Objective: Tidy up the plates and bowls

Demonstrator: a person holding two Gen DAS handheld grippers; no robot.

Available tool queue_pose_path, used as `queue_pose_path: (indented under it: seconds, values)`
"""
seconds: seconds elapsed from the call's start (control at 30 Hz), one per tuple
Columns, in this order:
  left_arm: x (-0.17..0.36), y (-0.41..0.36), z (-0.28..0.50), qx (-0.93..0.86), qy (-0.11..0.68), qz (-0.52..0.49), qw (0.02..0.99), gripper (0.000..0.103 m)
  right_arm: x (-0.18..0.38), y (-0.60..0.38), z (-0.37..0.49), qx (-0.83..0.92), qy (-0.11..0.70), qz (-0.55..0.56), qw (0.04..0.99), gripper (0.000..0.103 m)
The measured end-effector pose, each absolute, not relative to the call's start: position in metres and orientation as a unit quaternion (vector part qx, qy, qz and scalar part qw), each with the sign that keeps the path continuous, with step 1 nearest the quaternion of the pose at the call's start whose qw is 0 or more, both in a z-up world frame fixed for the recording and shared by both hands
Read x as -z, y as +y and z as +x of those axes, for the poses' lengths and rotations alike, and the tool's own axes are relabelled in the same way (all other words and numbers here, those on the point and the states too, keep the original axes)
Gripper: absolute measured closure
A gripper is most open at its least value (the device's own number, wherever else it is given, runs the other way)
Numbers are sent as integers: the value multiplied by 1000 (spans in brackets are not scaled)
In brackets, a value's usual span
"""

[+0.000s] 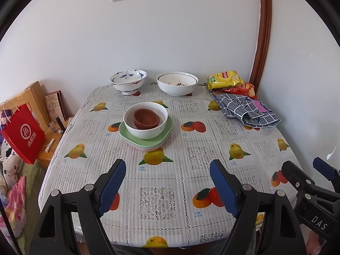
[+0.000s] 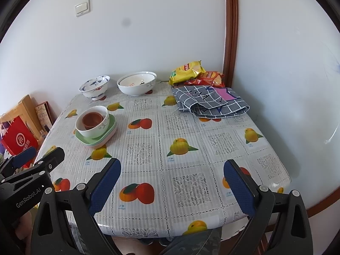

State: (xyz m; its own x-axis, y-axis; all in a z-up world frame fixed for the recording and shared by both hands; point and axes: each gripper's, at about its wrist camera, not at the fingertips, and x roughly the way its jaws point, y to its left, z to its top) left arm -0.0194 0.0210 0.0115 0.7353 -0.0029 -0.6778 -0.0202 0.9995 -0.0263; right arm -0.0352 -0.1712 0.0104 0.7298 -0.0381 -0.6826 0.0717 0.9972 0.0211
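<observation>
The table (image 1: pixel 174 170), under a fruit-print cloth, carries all the crockery toward its far half. Along the far edge stand a wide white bowl (image 1: pixel 177 84) with a smaller one nested inside it and, nearer the far left corner, a blue-patterned footed bowl (image 1: pixel 128 81). Toward the left edge, around mid-table, a stack is already built: green plates (image 1: pixel 146 137) over a pink one, a white bowl (image 1: pixel 145 120) on top, and brown bowls (image 1: pixel 146 119) nested in that. A folded checked cloth (image 1: pixel 246 109) and snack bags (image 1: pixel 230 80) lie by the far right corner.

The left gripper (image 1: pixel 167 188) and right gripper (image 2: pixel 172 188) hover over the near edge, both spread wide and empty. The stacking looks partly done; a likely next move is a reach to the far edge for one of the loose bowls, gripping its rim squarely so it does not tip.
</observation>
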Motion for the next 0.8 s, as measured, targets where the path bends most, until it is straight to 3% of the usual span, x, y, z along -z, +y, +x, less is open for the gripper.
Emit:
queue_pose_path:
  seconds: [0.8]
  values:
    - [-12,19,-22,-5,361,-12,932,23,-13,-172,-39,29,362,23,932,7]
